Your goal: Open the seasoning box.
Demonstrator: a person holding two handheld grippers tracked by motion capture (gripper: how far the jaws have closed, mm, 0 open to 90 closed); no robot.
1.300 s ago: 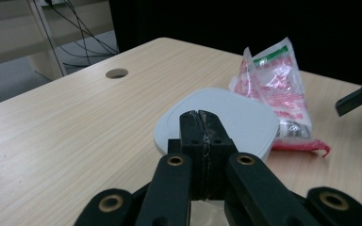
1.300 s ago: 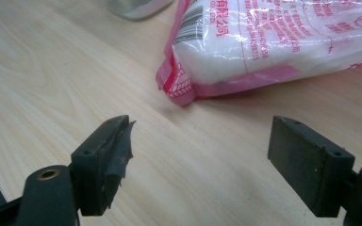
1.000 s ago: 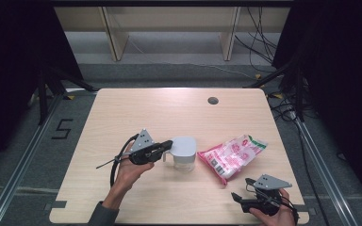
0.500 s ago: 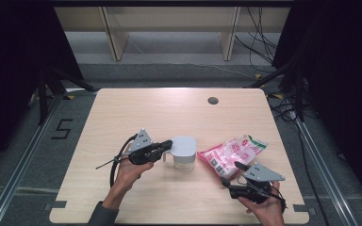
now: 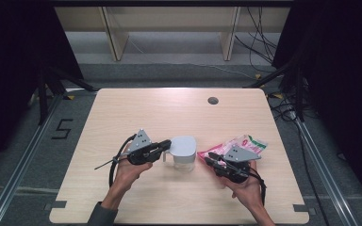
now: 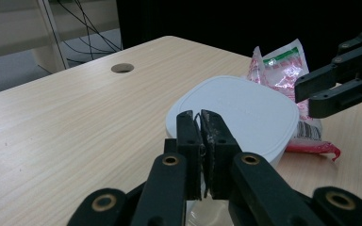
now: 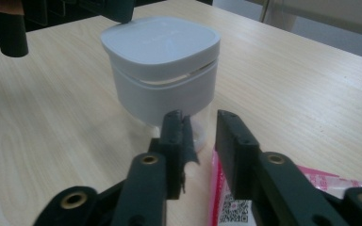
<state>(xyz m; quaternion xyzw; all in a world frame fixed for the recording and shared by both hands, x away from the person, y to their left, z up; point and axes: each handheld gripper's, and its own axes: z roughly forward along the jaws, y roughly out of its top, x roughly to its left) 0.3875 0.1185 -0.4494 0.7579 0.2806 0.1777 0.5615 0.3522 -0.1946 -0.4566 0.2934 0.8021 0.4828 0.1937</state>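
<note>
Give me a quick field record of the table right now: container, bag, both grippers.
container: white-lidded jar, upright, mid-table
lid: on the jar
bag: pink snack bag, lying flat right of the jar
left gripper: jaws shut at the jar's left side, apparently on its handle
right gripper: jaws have just been closing, gap remains, nothing gripped, at the bag's near end

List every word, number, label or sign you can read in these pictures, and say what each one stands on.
"5": dark numeral on the grey floor left of the table.
Pink packet: print on its green-and-white top corner, too blurred to read.
Pink packet, barcode strip in the left gripper view: digits too small to read.
Pink packet, QR code in the right gripper view: a pattern, no legible text.
White-lidded container: no text visible.
</note>
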